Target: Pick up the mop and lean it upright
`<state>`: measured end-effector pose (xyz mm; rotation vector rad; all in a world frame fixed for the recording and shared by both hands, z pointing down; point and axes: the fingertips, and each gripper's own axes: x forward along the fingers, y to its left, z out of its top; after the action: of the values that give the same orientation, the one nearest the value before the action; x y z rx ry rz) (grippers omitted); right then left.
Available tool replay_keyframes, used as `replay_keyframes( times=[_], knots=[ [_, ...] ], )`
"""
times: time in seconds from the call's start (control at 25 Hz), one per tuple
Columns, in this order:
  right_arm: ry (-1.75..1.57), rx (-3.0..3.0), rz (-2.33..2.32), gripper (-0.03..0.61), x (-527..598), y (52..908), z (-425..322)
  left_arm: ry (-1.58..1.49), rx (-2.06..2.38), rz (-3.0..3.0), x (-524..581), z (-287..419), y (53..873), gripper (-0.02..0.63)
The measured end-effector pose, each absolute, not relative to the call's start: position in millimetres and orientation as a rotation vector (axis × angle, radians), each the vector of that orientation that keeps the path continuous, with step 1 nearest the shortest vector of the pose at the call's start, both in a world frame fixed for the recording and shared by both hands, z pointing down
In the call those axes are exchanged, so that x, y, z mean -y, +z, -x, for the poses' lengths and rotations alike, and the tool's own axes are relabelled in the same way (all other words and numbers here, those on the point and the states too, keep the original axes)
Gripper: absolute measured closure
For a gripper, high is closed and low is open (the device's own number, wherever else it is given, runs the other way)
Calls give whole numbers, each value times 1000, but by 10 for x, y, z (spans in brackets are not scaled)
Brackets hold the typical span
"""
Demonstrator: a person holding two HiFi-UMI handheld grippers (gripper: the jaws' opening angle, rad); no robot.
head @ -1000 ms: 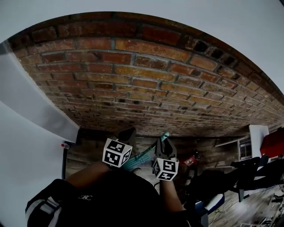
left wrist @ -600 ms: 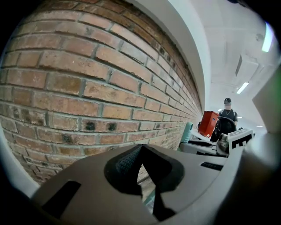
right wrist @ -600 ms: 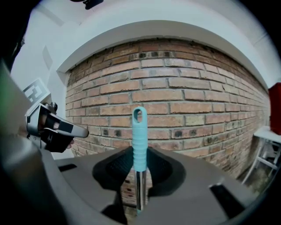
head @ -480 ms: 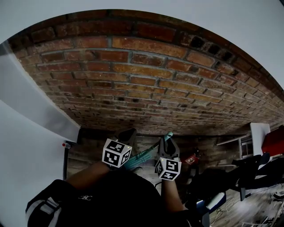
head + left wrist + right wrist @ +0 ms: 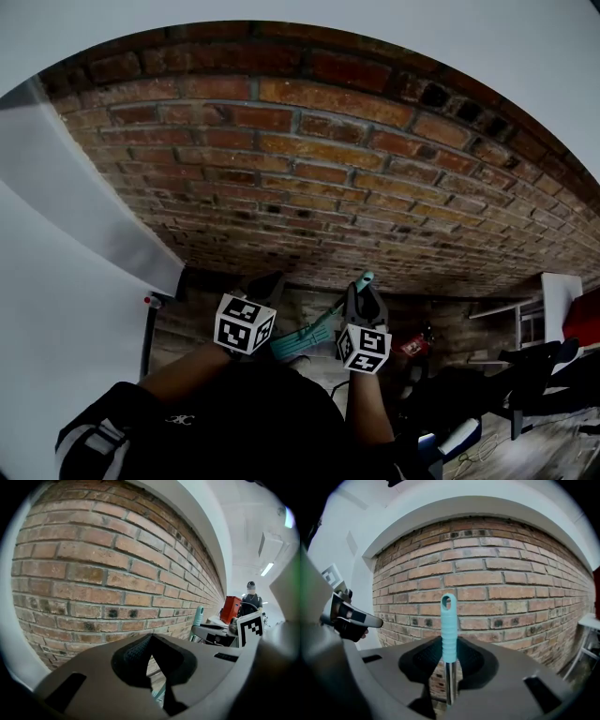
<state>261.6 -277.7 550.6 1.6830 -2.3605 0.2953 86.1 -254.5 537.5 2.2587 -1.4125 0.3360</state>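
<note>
The mop has a ribbed teal grip [image 5: 448,630] with a hanging hole on a metal shaft [image 5: 450,681]. It stands upright in front of the brick wall [image 5: 501,592]. My right gripper [image 5: 449,656] is shut on the shaft just below the grip. In the head view the grip tip [image 5: 364,278] rises above the right gripper [image 5: 364,302], and the teal mop head [image 5: 300,342] shows lower between the two marker cubes. My left gripper [image 5: 150,641] is shut with nothing in it, its tips close to the wall, left of the mop [image 5: 198,616].
The brick wall [image 5: 309,178] fills the front. A white panel [image 5: 84,234] stands at the left. To the right are a white table [image 5: 553,291], a red box [image 5: 231,609], dark chairs [image 5: 525,375] and a person [image 5: 251,597] far off.
My right gripper has lifted the mop handle slightly up and to the right. The left gripper has stayed where it was.
</note>
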Motion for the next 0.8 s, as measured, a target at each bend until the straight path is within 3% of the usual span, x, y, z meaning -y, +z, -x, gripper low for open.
replay_keyframes(
  times=[0.8],
  knots=[
    [313, 2353, -1468, 468, 3876, 5816, -1822, 308, 1622, -2059, 2063, -136, 5401, 621]
  ],
)
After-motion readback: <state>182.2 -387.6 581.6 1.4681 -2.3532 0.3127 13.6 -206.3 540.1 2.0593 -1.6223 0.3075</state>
